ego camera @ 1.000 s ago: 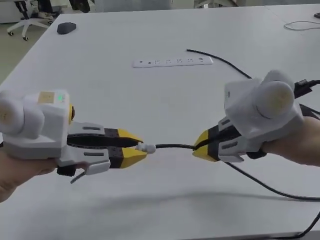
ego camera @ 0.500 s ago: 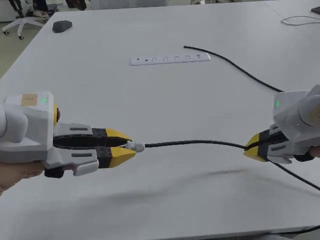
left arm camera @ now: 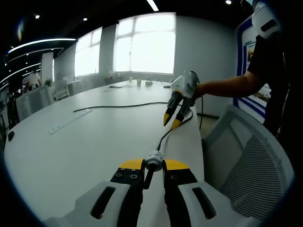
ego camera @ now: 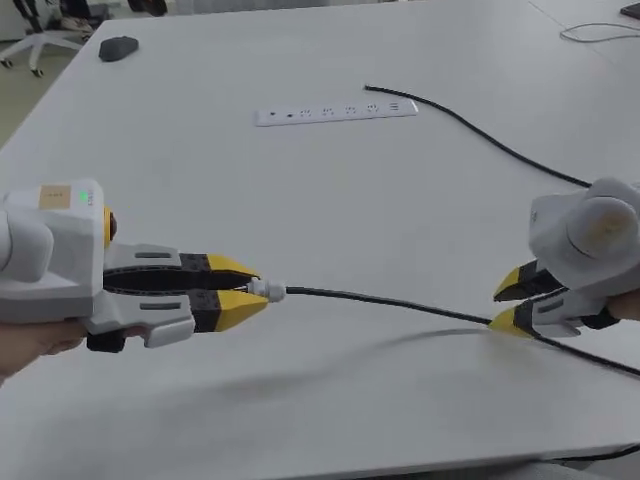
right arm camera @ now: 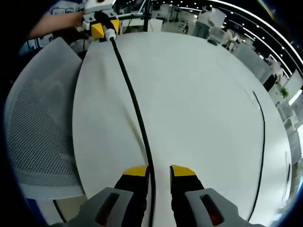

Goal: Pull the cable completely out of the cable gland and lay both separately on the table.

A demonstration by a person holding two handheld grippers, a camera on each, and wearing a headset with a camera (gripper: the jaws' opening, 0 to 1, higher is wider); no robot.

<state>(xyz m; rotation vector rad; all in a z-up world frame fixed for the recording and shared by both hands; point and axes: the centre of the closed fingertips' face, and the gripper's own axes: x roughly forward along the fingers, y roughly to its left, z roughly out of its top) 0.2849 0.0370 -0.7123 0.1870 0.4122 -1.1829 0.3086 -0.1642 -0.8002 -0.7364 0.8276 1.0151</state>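
My left gripper (ego camera: 262, 290) is low on the left in the head view, shut on the small white cable gland (ego camera: 270, 291) at its yellow tips. The gland (left arm camera: 154, 161) sits pinched between the tips in the left gripper view. A black cable (ego camera: 380, 302) runs from the gland rightward, sagging toward the table, to my right gripper (ego camera: 505, 302). That gripper is open, its jaws on either side of the cable. In the right gripper view the cable (right arm camera: 132, 94) passes between the parted jaws of my right gripper (right arm camera: 160, 171), close to the left one, and leads off to the far gland (right arm camera: 110, 35).
A white power strip (ego camera: 335, 111) lies at the back middle of the white table (ego camera: 300, 200), with a second black cable (ego camera: 470, 130) curving off to the right. A dark mouse (ego camera: 118, 47) rests far left. A mesh chair (right arm camera: 42, 127) stands by the table's near edge.
My right gripper has slid right along the cable, away from the gland, and has opened. More cable shows between the grippers and it now sags. The left gripper has held still.
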